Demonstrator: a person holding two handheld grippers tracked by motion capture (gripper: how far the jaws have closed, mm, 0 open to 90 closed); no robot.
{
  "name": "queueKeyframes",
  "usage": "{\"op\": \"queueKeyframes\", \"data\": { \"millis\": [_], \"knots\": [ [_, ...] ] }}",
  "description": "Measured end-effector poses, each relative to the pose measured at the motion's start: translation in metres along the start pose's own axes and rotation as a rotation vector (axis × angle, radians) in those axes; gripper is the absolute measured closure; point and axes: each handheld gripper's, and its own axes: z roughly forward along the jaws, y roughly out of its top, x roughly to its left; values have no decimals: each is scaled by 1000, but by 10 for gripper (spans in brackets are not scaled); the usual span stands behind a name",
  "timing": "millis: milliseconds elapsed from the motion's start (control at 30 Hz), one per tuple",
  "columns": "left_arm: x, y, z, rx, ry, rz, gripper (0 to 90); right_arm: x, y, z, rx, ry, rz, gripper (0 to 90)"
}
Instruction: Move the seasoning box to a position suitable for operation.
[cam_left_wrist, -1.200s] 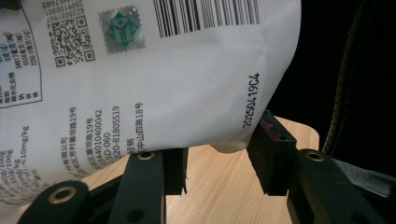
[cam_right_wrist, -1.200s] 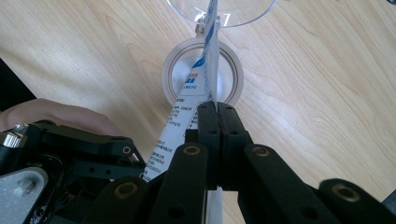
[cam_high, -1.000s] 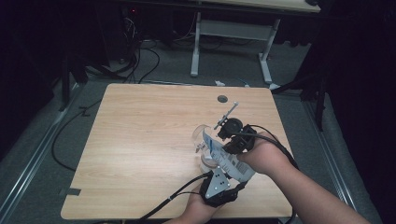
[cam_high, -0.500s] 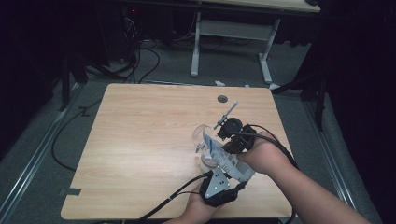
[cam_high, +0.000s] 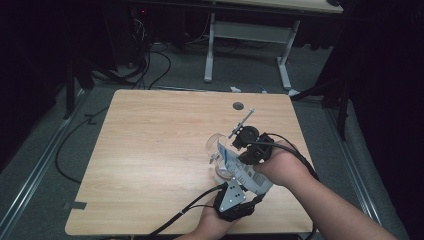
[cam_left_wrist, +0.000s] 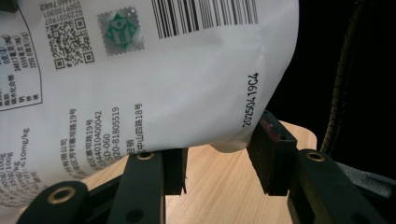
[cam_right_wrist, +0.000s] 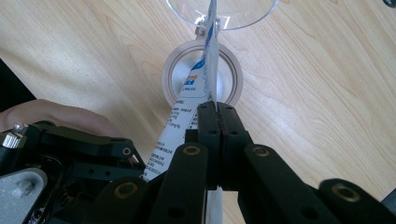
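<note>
Nothing has shifted since a second ago: the right gripper (cam_right_wrist: 215, 109) stays clenched on the white bag (cam_left_wrist: 154, 70), tilted above the open jar (cam_right_wrist: 201, 79). The left gripper (cam_left_wrist: 217, 163) brackets its bottom; whether it presses, I cannot tell. Any wobble could send the contents past the jar's mouth onto the table (cam_high: 150, 150).
</note>
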Motion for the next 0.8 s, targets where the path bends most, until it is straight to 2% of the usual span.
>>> {"op": "queueKeyframes", "data": {
  "millis": [800],
  "knots": [
    [1,1,-1,-3,1,-4,596,1,2,0,-3,-2,-4,900]
  ]
}}
